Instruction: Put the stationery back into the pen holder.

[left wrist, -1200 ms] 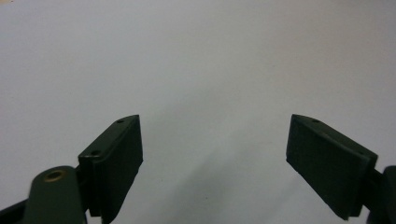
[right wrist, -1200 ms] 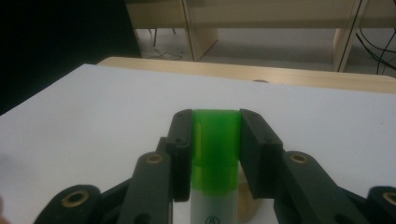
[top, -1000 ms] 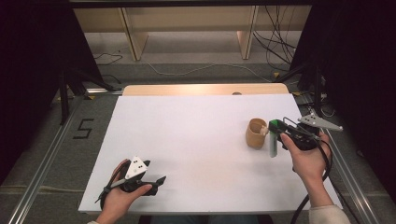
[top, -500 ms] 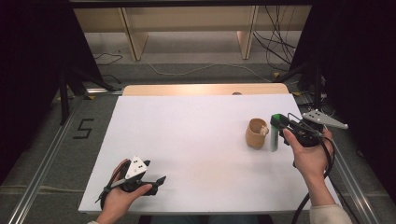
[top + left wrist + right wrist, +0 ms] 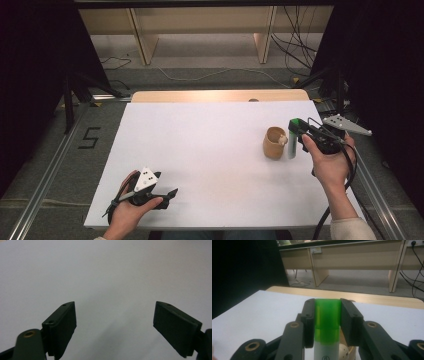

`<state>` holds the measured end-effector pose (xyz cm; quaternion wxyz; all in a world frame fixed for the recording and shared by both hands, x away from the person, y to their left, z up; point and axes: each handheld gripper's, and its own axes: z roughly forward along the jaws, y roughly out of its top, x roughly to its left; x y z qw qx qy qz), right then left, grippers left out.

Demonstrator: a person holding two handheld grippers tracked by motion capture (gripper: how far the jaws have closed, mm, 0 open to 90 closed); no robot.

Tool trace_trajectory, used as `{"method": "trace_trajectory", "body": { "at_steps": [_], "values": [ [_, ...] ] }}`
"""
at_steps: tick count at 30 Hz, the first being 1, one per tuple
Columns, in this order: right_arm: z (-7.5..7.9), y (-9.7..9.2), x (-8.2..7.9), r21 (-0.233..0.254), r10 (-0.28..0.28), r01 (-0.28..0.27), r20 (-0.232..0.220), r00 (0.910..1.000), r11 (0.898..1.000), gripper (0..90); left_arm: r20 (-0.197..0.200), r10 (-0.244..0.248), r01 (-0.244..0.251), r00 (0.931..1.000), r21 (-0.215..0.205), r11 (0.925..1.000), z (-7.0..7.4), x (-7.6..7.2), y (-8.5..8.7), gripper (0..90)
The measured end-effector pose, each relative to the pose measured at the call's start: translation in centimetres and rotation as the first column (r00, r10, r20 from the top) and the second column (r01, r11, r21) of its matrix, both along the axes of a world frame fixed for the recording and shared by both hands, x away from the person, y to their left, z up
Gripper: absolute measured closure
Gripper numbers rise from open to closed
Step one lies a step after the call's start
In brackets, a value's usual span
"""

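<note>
A white bottle with a green cap (image 5: 293, 145) stands upright just right of a tan cup (image 5: 272, 147) at the table's right side. My right gripper (image 5: 296, 127) is shut on the green cap (image 5: 327, 320), one jaw on each side of it. In the right gripper view the cup's rim (image 5: 352, 351) lies below the bottle, with a small white dimpled lump (image 5: 343, 351) inside it. My left gripper (image 5: 169, 193) rests low at the front left of the white table (image 5: 210, 140). Its jaws stand wide open over bare table (image 5: 115, 315).
A wooden strip (image 5: 220, 96) runs along the table's far edge. Beyond it are pale wooden furniture (image 5: 145, 35) and cables on the floor. Metal rails flank the table, and a "5" mark (image 5: 90, 137) is on the floor at left.
The right gripper has risen slightly with the bottle, staying beside the cup. The left hand has not moved.
</note>
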<state>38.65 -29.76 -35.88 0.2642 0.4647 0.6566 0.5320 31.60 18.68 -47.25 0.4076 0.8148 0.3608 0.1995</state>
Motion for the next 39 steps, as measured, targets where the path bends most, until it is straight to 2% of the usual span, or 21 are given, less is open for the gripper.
{"method": "trace_trajectory", "body": {
  "at_steps": [15, 22, 39],
  "values": [
    [0.4, -0.1, 0.6, 0.031, -0.031, 0.030, 0.020, 0.9993, 0.999, 67.4, -0.001, 0.002, -0.002, 1.0000, 0.000, 1.0000, 0.0, 0.0, 0.0, 18.6],
    [0.9, 0.0, 0.8, 0.048, -0.029, 0.027, 0.045, 0.9986, 0.998, 67.4, -0.001, 0.002, -0.002, 1.0000, 0.000, 1.0000, 0.0, 0.0, 0.0, 18.8],
    [1.1, 0.3, 2.0, 0.063, -0.039, 0.036, 0.053, 0.9979, 0.997, 67.3, 0.000, 0.001, -0.001, 1.0000, 0.001, 1.0000, 0.0, 0.0, 0.0, 18.8]
  ]
}}
